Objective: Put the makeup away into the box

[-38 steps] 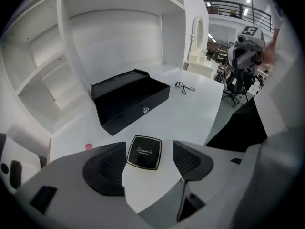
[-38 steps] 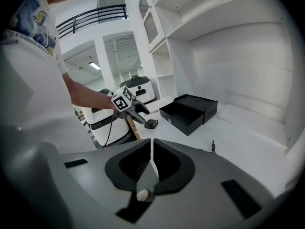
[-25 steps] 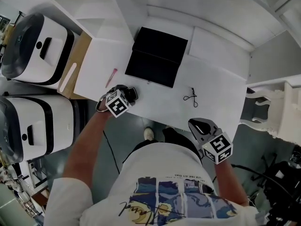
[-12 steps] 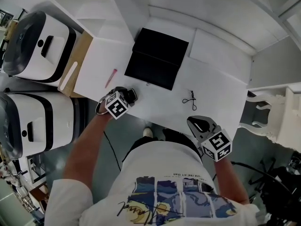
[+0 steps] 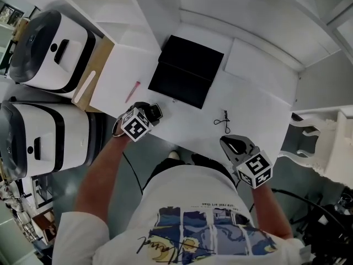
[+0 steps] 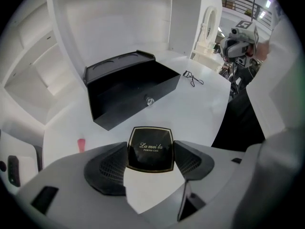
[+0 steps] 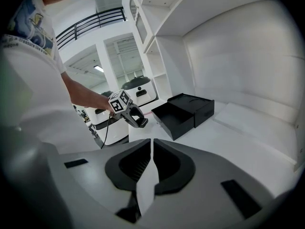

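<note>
My left gripper (image 6: 150, 149) is shut on a black square powder compact (image 6: 150, 148) with gold lettering, held just above the white desk's near edge. In the head view that left gripper (image 5: 153, 112) sits short of the open black drawer box (image 5: 185, 72); the same box (image 6: 128, 87) lies ahead in the left gripper view. A pink lipstick (image 5: 132, 91) lies on the desk left of the box. A black eyelash curler (image 5: 223, 118) lies to the right. My right gripper (image 5: 233, 146) hangs off the desk's front edge, shut and empty (image 7: 151, 142).
Two white and black machines (image 5: 47, 48) stand left of the desk beside a wooden board (image 5: 91, 84). White shelves rise behind the white desk (image 5: 253, 115). A white ornate chair (image 5: 322, 142) stands at the right.
The view has shifted slightly; both grippers stay in nearly the same places, the left one still holding the compact.
</note>
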